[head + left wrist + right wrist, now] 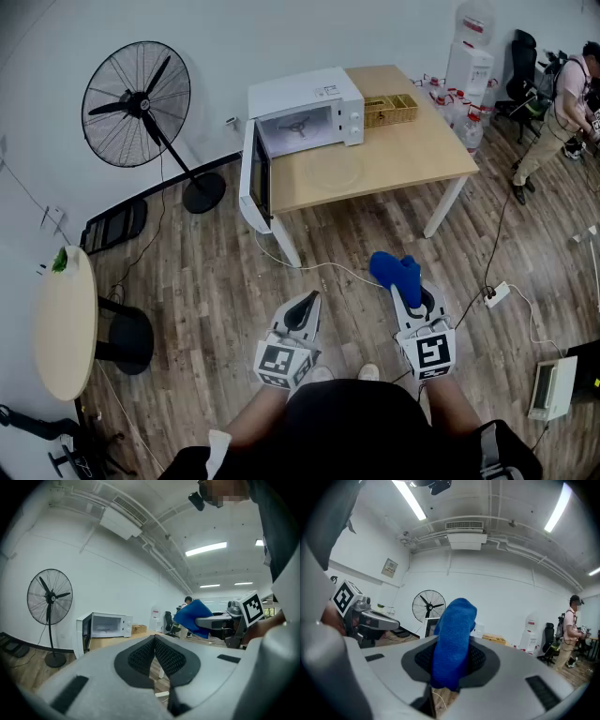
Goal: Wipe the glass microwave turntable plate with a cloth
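Two hand-held grippers, low over the wood floor (206, 281), well apart from the table (427, 150).
- Left gripper (154, 640): jaws pressed together, nothing between them.
- Right gripper (409, 298): jaws pinching a blue cloth (453, 634), which bunches up past the tips.
- Glass plate (335, 170): clear, lying flat on the table just in front of the microwave (305, 114), far from both grippers.
- Microwave: white, at the table's back left corner, door (253, 183) swung open past the table edge, cavity bare of its plate.
- Basket (391, 110): woven, just beside the microwave.
- Fan (139, 103): black, on a stand, left of the table by the wall.
- Person (555, 112): standing at far right.
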Available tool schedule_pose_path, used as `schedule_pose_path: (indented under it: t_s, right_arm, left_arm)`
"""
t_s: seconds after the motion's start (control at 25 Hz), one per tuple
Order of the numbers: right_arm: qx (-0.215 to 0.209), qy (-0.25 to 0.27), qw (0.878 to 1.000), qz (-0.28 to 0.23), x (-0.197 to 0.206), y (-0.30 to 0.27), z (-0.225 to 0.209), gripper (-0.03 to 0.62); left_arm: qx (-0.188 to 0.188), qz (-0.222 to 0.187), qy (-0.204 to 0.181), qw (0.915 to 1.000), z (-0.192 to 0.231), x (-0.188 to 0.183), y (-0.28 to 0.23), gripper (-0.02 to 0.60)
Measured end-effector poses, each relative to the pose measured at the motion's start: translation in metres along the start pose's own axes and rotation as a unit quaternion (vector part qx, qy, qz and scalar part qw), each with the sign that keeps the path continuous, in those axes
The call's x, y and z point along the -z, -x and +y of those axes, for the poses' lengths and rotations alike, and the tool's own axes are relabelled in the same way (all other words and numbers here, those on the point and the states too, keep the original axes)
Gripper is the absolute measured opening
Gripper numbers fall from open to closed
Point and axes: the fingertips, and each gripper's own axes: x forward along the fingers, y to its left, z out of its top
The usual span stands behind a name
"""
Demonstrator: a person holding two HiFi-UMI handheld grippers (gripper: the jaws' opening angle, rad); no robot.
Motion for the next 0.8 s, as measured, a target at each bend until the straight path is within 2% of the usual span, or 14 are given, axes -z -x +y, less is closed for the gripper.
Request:
schedule_pose_path:
  t_s: [0.2,0.4,0.8]
  right_arm:
    - [0.000,-0.002,1.000,0.010,0.003,0.002,-0.004,0.091]
    - [-0.018,-0.031,0.999,-0.008,0.005,-0.002,-0.023,0.100]
    - [-0.058,-0.029,0.998,-0.018,0.017,-0.020,-0.067,0.106]
  left_arm:
    - [0.002,-0.003,-0.006,1.0000,-0.011,-0.004,-0.005,0.002]
    - [0.003,0.001,0.018,0.9998,-0.017,-0.002,-0.027,0.002]
    - [-0.041,0.014,0.013,0.9990,-0.025,0.005,-0.067,0.002]
